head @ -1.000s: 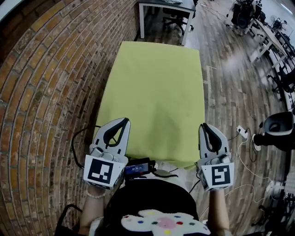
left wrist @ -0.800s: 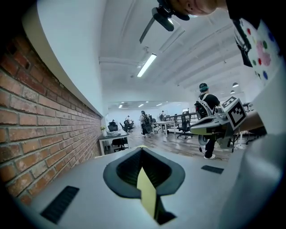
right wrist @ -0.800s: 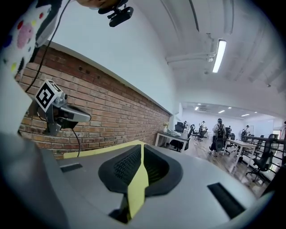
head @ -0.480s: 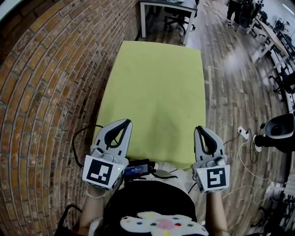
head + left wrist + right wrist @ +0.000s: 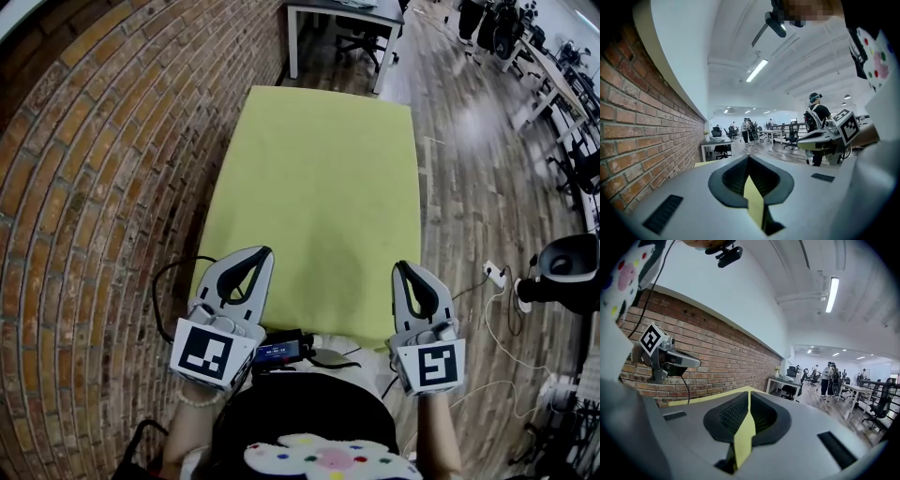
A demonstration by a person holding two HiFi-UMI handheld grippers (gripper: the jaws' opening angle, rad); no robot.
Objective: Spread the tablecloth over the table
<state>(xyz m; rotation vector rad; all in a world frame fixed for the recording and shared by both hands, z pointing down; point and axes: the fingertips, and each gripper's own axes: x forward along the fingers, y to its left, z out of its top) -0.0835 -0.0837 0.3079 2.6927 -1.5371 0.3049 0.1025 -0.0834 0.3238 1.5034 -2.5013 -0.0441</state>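
Note:
A yellow-green tablecloth [image 5: 319, 197] lies flat over the long table, covering its top from the near edge to the far end. My left gripper [image 5: 258, 253] is at the cloth's near left corner, and my right gripper [image 5: 405, 270] is at the near right corner. In the left gripper view the gripper [image 5: 748, 157] is shut on a thin fold of the cloth [image 5: 753, 199]. In the right gripper view the gripper [image 5: 749, 393] is likewise shut on a strip of the cloth [image 5: 744, 434]. Both point nearly level along the table.
A curved brick wall [image 5: 103, 169] runs close along the table's left side. A white desk [image 5: 337, 17] with a chair stands beyond the far end. On the wood floor at the right lie a power strip [image 5: 492, 272] with cables and a black stand [image 5: 567, 267].
My right gripper has shifted a little to the left and toward me along the near edge, cloth still in it. The left gripper has stayed put.

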